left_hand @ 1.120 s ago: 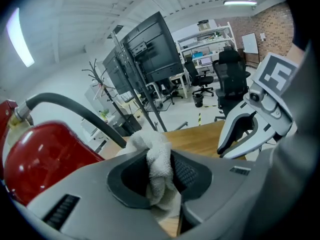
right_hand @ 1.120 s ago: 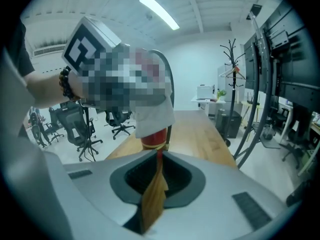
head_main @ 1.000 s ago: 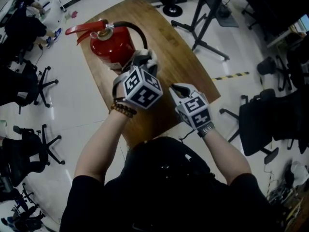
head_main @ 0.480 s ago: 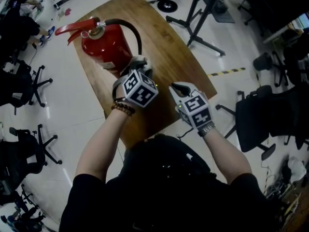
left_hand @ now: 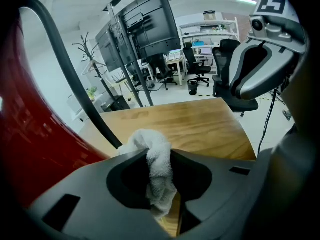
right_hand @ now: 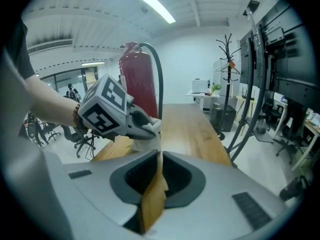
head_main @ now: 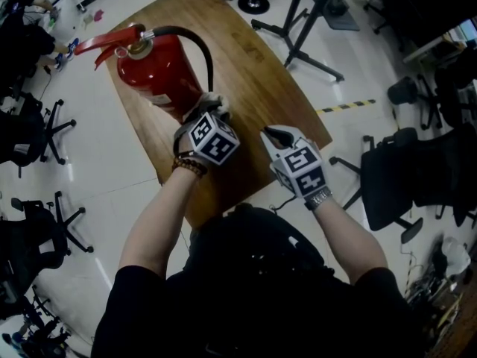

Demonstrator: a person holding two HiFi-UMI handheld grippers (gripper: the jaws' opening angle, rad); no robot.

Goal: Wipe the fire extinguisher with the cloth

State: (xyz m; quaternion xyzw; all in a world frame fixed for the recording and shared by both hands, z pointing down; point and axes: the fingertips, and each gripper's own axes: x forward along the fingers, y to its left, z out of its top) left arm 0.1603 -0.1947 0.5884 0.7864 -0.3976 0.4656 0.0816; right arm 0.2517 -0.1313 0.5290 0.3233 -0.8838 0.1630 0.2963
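Left gripper view: left claw (left_hand: 159, 154) clamped on white cloth (left_hand: 152, 141); red fire extinguisher (left_hand: 35, 139) close at claw's left, upright on wooden worktop (left_hand: 200, 124). Right claw (right_hand: 159, 154) shut, empty, just right of left claw.

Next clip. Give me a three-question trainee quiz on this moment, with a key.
1. True or false: the right claw holds the cloth.
2. Where does the fire extinguisher stand? A) on the floor B) on the wooden table C) on a chair
3. Fill in: the extinguisher's hose is ___ in colour.
Key: 1 false, the left claw grips it and the right claw is shut on nothing. 2 B. 3 black.
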